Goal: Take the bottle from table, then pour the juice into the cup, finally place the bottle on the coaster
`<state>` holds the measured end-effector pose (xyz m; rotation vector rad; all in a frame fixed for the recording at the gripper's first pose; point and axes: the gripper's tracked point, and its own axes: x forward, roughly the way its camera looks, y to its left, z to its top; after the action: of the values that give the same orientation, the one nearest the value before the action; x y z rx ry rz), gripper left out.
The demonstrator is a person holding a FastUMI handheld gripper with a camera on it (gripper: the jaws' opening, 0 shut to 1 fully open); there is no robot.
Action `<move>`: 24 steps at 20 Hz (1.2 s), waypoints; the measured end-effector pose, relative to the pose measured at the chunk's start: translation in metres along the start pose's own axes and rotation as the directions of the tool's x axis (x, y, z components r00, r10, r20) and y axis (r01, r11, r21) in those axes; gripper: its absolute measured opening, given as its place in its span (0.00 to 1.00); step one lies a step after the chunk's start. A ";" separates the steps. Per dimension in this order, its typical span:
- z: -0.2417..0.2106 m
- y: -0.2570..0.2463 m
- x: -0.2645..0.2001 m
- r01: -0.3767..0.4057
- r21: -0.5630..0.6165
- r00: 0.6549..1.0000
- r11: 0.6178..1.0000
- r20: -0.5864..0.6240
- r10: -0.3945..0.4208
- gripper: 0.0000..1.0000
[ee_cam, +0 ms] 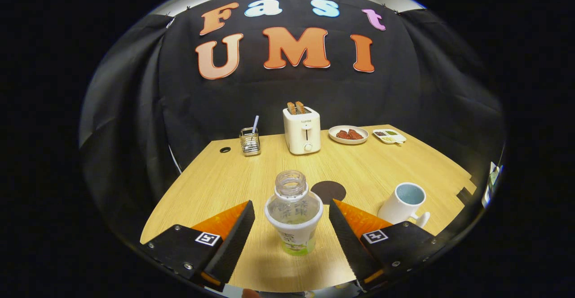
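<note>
Both tool fingers flanking bottle, apart.

I see a clear bottle with a white label and green base on the pale wood-grain worktop. A dark brown round coaster lies behind it. The cup is white outside, pale blue inside. The toaster is cream.
</note>
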<state>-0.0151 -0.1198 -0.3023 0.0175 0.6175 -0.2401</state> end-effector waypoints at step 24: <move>0.017 -0.011 0.013 -0.043 0.110 0.995 0.993 0.093 0.033 0.53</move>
<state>0.0026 -0.1347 -0.2959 0.1256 0.5123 -0.2367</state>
